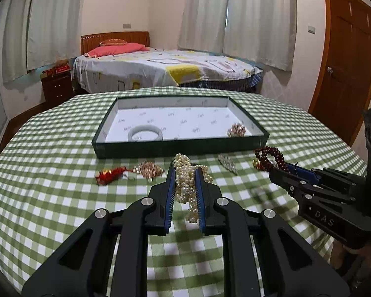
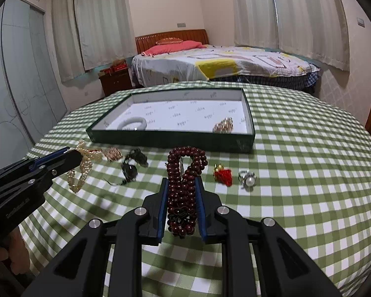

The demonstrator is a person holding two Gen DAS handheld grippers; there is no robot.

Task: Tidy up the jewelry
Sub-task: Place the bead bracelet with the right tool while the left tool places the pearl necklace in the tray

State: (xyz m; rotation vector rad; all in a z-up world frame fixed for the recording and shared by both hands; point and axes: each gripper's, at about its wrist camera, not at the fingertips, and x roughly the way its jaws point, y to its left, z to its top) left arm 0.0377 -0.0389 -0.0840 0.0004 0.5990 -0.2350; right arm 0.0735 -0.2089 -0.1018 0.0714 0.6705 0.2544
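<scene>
Dangling between left gripper (image 1: pixel 185 173) fingers, pearl necklace (image 1: pixel 188 185) above tablecloth (image 1: pixel 61 198)

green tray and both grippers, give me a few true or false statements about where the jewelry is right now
1. The left gripper is shut on the cream pearl necklace. True.
2. The right gripper is open and holds nothing. False: it is clamped on the dark red bead bracelet.
3. The shallow dark green tray holds a white bangle. True.
4. The silver pearl ring lies inside the tray. False: it lies on the green checked tablecloth.
</scene>
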